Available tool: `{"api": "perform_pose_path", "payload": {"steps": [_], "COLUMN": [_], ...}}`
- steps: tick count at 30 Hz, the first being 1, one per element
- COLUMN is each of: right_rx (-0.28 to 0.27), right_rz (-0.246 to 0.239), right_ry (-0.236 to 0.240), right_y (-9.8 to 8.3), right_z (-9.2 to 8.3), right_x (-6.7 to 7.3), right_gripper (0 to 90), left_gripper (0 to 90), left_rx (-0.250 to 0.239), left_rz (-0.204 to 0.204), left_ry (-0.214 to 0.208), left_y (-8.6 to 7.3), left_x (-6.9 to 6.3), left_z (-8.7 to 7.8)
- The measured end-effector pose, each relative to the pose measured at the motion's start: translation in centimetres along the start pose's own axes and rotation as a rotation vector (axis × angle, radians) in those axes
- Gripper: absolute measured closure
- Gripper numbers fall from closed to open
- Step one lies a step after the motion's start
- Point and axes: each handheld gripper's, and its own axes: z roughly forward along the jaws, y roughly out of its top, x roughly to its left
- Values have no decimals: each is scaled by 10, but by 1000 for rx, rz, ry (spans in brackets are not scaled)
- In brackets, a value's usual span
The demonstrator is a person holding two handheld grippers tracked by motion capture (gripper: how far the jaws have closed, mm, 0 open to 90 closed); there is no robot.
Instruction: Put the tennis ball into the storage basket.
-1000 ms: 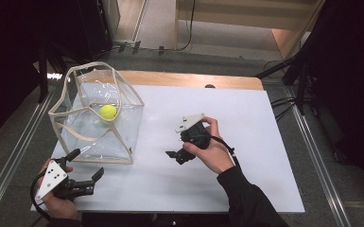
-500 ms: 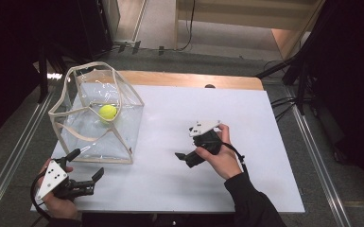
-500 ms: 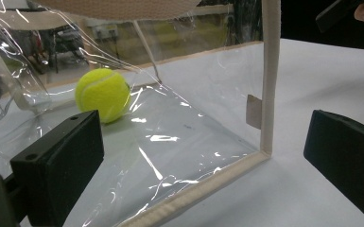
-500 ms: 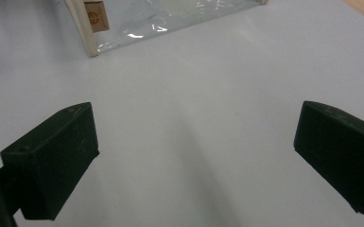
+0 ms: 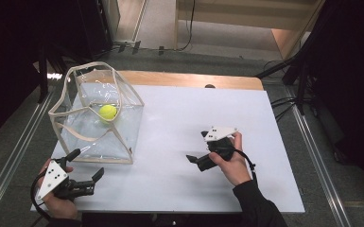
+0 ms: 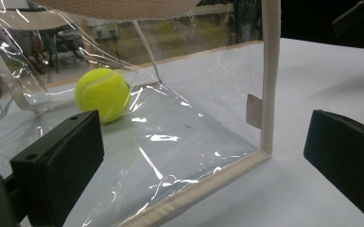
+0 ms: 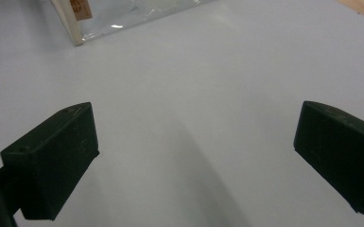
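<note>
A clear plastic bag [image 5: 99, 137] with beige trim stands open on the white table [image 5: 184, 104] at the left. A yellow tennis ball [image 5: 108, 111] lies inside it. My left gripper [image 5: 87, 163] rests at the near left corner, open, its jaws pointing at the bag's near side without touching it. In the left gripper view the ball [image 6: 103, 93] shows through the bag's clear wall [image 6: 194, 123]. My right gripper [image 5: 196, 146] is held right of the table's middle, open and empty, well away from the bag. In the right gripper view its jaws stand wide over bare table, with the bag's corner [image 7: 71, 19] far off.
A wooden strip [image 5: 184, 79] runs along the table's far edge. Metal rails [image 5: 312, 142] flank the table on the floor. Cables and dark stands [image 5: 298, 80] sit beyond the far right corner. The right hand's gripper [image 6: 354, 16] shows at the top right of the left gripper view.
The right hand has carried its open gripper to the right and nearer the front edge, away from the bag. The left gripper, bag and ball have stayed put.
</note>
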Motion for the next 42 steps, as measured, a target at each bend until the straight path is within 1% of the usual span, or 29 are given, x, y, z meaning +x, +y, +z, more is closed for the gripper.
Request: {"api": "perform_pose_path", "payload": {"steps": [5, 7, 10, 20, 23, 30, 36, 38, 41, 42], "right_rx": [-18, -26, -32, -63, -71, -80, -97, -101, -115, -117], "right_rz": [41, 48, 61, 114, 123, 156, 183, 188, 207, 206], "right_ry": [-10, -11, -27, -57, -72, -98, -112, -126, -138, -140], "right_y": [-13, -18, -24, -48, -55, -70, -82, -86, -91, -92], "right_z": [-8, -11, -16, -33, -38, -50, -60, -63, -68, -70], "right_x": [-5, -7, -8, -16, -18, -21, -24, -25, -26, -27], "right_gripper": [0, 0, 0, 0, 0, 0, 0, 0, 0, 0], "left_gripper": [0, 0, 0, 0, 0, 0, 0, 0, 0, 0], "left_rx": [-1, -1, 0, 3, 2, 8, 8, 8, 8, 8], "left_rz": [-1, 0, 1, 4, 2, 4, 7, 7, 6, 5], "left_ry": [1, 1, 1, 0, 1, 4, 1, 2, 2, 3], "left_y": [0, 0, 0, 0, 0, 0, 0, 0, 0, 0], "left_x": [0, 0, -1, -1, -1, -1, -1, -1, -1, -2], "left_z": [0, 0, 0, 0, 0, 0, 0, 0, 0, 0]}}
